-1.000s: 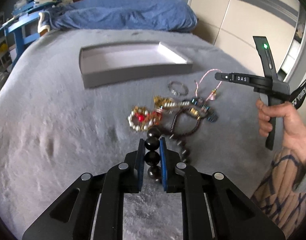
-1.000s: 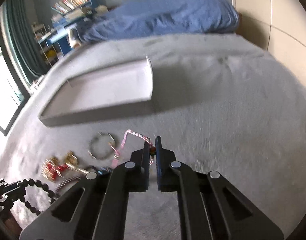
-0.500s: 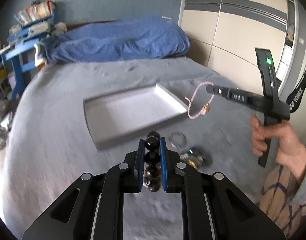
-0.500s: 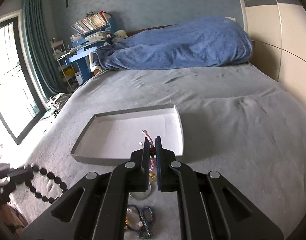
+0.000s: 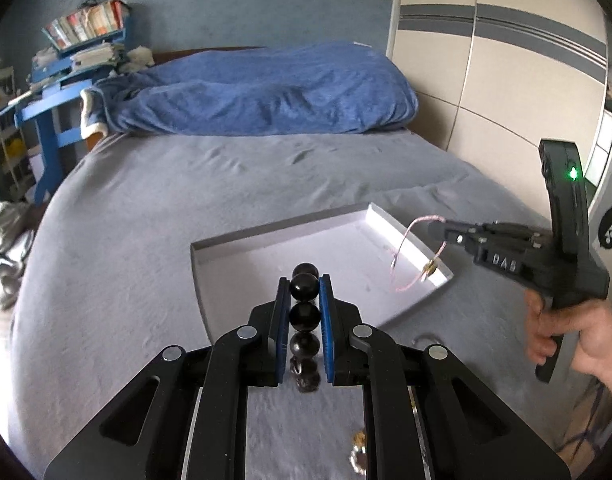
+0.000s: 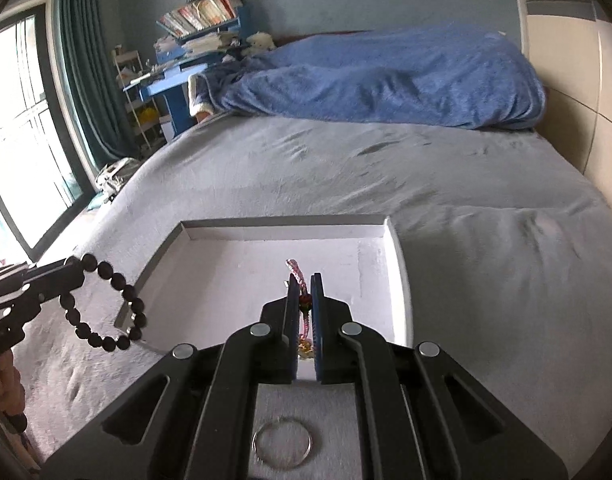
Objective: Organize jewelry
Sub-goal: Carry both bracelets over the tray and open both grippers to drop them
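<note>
My left gripper [image 5: 303, 280] is shut on a black bead bracelet [image 5: 304, 316], held in the air before the near edge of the shallow white tray [image 5: 265, 248]. From the right wrist view the left gripper [image 6: 75, 270] shows with the bracelet [image 6: 121, 312] hanging beside the tray's left rim [image 6: 161, 248]. My right gripper [image 6: 305, 280] is shut on a thin pink cord bracelet [image 6: 301, 292] above the tray. In the left wrist view the right gripper [image 5: 438, 228] dangles the pink bracelet [image 5: 406, 264] over the tray's right corner.
A silver ring [image 6: 281, 447] lies on the grey bedspread [image 6: 486, 280] under my right gripper. A gold piece [image 5: 358, 454] lies below my left gripper. A blue duvet [image 5: 257, 92] is piled at the bed's head. A blue desk [image 5: 45, 104] stands left.
Both grippers have lifted their bracelets off the pile on the bed and carried them toward the white tray. The jewelry pile has dropped mostly out of view.
</note>
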Action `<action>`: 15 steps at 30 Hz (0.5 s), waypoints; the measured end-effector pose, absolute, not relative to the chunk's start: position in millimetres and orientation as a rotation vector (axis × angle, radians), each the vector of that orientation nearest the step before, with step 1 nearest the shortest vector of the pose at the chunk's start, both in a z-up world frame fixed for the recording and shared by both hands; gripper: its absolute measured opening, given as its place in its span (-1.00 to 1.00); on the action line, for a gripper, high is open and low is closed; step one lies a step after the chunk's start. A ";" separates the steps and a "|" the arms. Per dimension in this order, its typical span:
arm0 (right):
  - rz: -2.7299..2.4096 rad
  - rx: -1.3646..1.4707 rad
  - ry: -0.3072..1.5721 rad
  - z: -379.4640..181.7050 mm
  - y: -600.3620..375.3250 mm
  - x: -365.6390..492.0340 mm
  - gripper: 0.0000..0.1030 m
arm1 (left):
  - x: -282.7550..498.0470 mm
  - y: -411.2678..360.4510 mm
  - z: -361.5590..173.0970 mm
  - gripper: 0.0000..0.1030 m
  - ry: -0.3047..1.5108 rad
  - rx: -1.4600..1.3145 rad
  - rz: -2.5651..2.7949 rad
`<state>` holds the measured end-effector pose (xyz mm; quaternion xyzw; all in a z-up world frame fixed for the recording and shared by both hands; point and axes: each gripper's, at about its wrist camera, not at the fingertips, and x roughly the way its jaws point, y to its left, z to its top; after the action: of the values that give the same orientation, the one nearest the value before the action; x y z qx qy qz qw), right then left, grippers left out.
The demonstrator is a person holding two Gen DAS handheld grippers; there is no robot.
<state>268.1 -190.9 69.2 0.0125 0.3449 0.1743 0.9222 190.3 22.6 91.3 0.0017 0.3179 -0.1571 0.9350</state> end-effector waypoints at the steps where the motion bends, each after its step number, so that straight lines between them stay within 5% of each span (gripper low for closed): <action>1: 0.362 0.021 0.715 66.0 -188.9 271.2 -0.89 | 196.4 23.6 87.8 -0.71 0.650 -0.002 -0.329; 15: 0.293 -0.059 0.897 -1.7 -190.2 307.0 -0.89 | 246.7 32.4 25.0 -0.70 0.808 -0.015 -0.258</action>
<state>307.0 -190.2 -1.7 -0.0282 0.4319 0.1410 0.8904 246.7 32.4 25.0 -0.0074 0.3920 -0.1251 0.9114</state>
